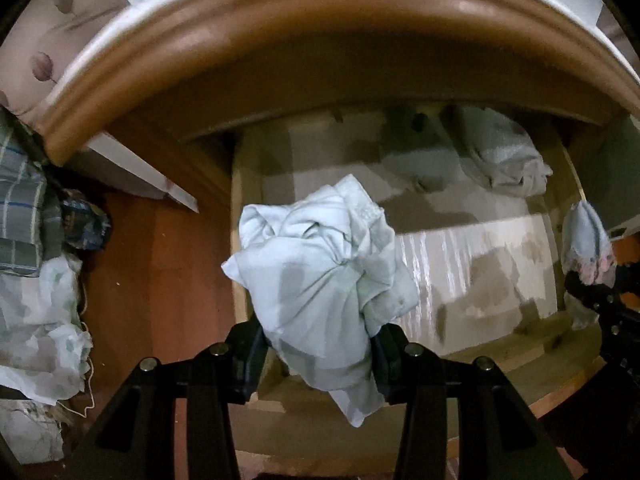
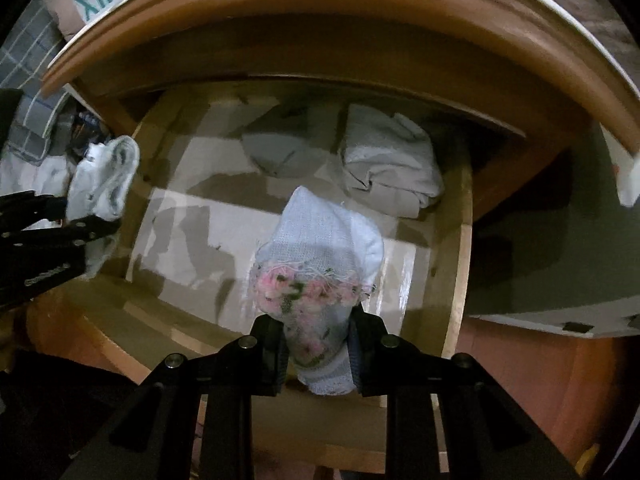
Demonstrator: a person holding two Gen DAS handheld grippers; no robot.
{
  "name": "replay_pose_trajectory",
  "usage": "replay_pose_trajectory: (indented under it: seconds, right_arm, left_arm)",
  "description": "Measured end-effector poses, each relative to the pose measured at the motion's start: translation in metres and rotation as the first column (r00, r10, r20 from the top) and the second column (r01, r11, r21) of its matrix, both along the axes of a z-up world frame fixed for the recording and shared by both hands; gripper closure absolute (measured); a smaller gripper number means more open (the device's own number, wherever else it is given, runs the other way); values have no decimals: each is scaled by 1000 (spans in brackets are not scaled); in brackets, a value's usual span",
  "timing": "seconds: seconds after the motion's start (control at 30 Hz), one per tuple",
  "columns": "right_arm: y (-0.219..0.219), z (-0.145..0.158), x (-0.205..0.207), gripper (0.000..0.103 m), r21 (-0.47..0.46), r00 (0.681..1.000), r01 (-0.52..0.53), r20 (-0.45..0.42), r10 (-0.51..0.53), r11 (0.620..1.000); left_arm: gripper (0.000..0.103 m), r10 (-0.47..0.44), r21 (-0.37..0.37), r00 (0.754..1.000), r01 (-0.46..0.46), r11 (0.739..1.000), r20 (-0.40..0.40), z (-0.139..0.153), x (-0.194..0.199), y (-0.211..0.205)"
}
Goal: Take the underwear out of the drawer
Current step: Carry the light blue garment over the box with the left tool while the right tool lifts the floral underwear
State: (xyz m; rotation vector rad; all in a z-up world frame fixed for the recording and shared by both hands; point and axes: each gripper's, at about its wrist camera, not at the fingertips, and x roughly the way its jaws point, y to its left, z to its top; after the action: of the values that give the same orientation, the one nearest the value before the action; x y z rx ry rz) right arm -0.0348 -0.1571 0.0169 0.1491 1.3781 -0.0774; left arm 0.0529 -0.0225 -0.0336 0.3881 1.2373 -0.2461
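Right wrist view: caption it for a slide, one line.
Right gripper lifts a pale blue garment with pink floral trim above the open wooden drawer.

A plaid cloth (image 1: 18, 208) and floral fabric (image 1: 36, 320) lie heaped on the reddish-brown floor (image 1: 160, 264) beside a white board (image 1: 140, 168).
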Motion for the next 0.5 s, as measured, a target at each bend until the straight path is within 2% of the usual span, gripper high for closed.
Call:
replay_pose_trajectory:
  seconds: [0.17, 0.5]
  right_arm:
    - [-6, -5, 1, 81, -9, 1000, 9, -6, -9, 1000]
    - [-9, -6, 2, 81, 3, 1000, 28, -6, -28, 1000]
  left_arm:
    - [59, 29, -21, 998, -28, 999, 54, 20, -5, 4]
    - [59, 49, -17, 994, -47, 999, 102, 52, -16, 16]
